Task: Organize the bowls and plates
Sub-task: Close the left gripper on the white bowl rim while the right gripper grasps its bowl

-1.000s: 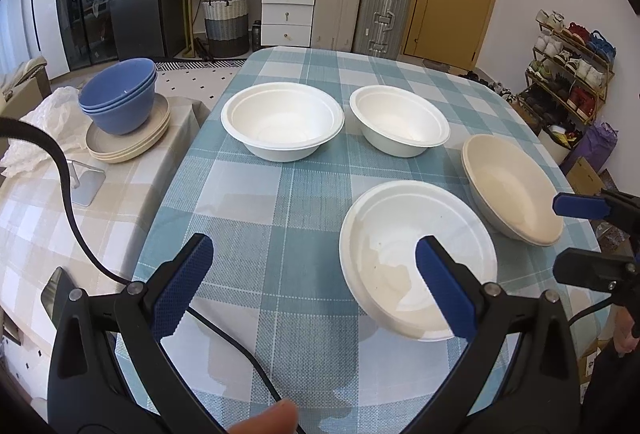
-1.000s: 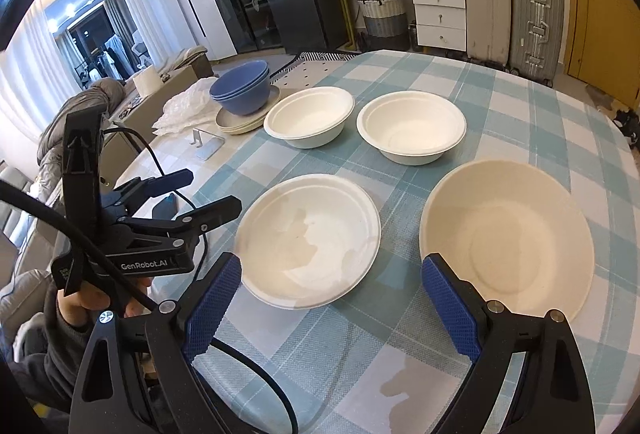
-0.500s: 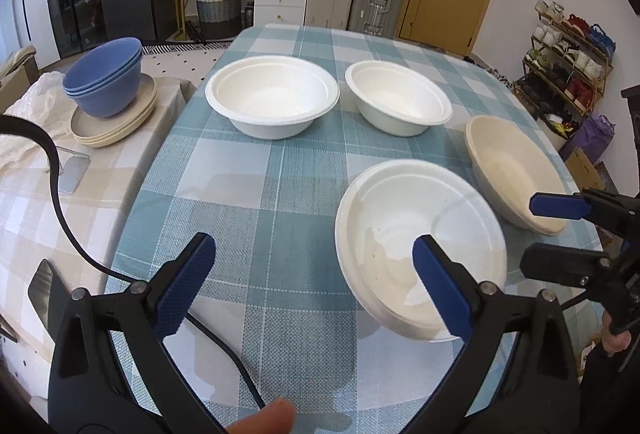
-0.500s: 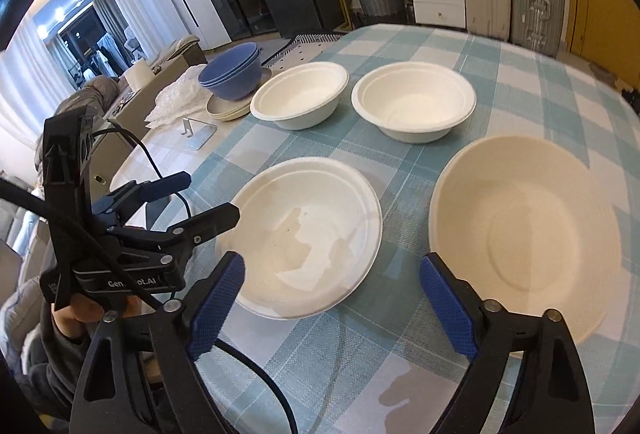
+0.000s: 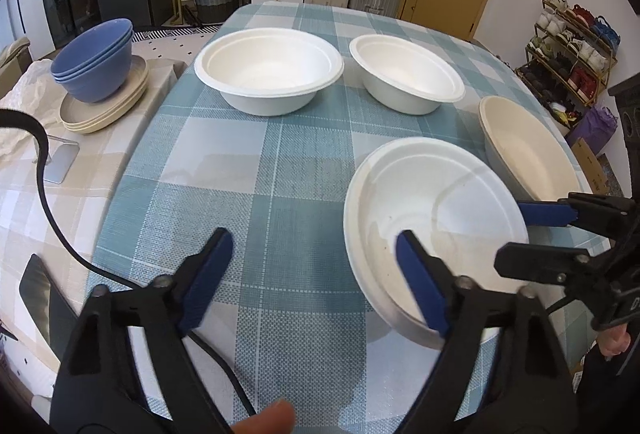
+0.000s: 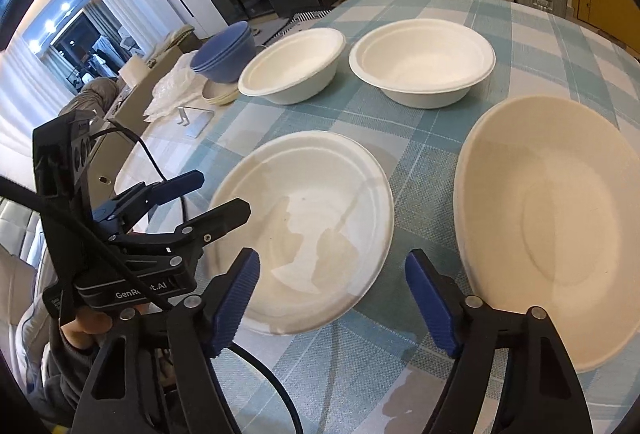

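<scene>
So both grippers are hanging low over the checked tabletop (image 5: 248, 162) right now. The left gripper (image 5: 314, 266) has its fingers (image 5: 420, 286) spread but closing; one blue finger sits over the near rim of the shallow white plate (image 5: 436, 218), the other over bare cloth, neither touching anything as far as I can see. The right gripper (image 6: 332, 290) is the same deal: fingers (image 6: 234, 298) spread and closing, hovering over the gap between that white plate (image 6: 312, 226) and the cream bowl (image 6: 560, 234) at 3 o'clock from it, pinching nothing. Two white bowls sit further back, the wider one (image 5: 269, 74) at about 11 o'clock from the plate and the smaller one (image 5: 406, 78) at 12. Off at 9 o'clock, on a beige side table (image 5: 24, 202), a stack of blue bowls (image 5: 94, 64) rests on a pile of cream plates (image 5: 106, 106). A fingertip (image 5: 264, 420) pokes in at the bottom of the left view.
</scene>
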`<state>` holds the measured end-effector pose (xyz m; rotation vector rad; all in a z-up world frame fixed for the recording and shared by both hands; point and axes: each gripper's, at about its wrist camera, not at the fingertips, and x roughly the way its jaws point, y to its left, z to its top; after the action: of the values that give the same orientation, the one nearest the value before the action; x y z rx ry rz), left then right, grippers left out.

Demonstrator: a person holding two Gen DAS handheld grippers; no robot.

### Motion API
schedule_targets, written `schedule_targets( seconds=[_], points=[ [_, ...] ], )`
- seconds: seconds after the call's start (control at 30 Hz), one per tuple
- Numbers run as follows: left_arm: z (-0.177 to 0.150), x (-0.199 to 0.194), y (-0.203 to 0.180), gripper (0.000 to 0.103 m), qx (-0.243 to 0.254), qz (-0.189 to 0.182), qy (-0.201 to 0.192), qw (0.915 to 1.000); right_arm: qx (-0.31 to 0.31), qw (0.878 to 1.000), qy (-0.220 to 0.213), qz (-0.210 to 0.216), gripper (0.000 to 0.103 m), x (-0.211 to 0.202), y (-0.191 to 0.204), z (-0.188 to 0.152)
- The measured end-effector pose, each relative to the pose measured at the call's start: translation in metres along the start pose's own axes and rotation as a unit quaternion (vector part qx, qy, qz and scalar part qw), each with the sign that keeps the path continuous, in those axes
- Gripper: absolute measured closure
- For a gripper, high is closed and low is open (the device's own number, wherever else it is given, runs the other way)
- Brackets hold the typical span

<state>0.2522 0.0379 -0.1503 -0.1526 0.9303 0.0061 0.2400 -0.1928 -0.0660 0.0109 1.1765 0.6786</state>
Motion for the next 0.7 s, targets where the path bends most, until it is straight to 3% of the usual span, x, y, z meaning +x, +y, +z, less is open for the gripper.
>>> schedule_targets(
  seconds=[0.17,0.4,0.7],
  points=[
    [-0.001,0.008,-0.004,0.036,0.006,-0.001,0.007,1.0,0.007,1.0,0.007,-0.001,0.042,0.008,-0.003,0.001],
    [0.0,0.018,-0.008,0.07,0.012,-0.001,0.019,0.9997,0.021,1.0,0.012,0.01,0.06,0.015,-0.006,0.002],
    [0.002,0.021,-0.014,0.089,0.015,-0.016,0.023,0.9995,0.026,1.0,0.012,0.006,0.075,0.018,-0.004,0.003]
  ],
)
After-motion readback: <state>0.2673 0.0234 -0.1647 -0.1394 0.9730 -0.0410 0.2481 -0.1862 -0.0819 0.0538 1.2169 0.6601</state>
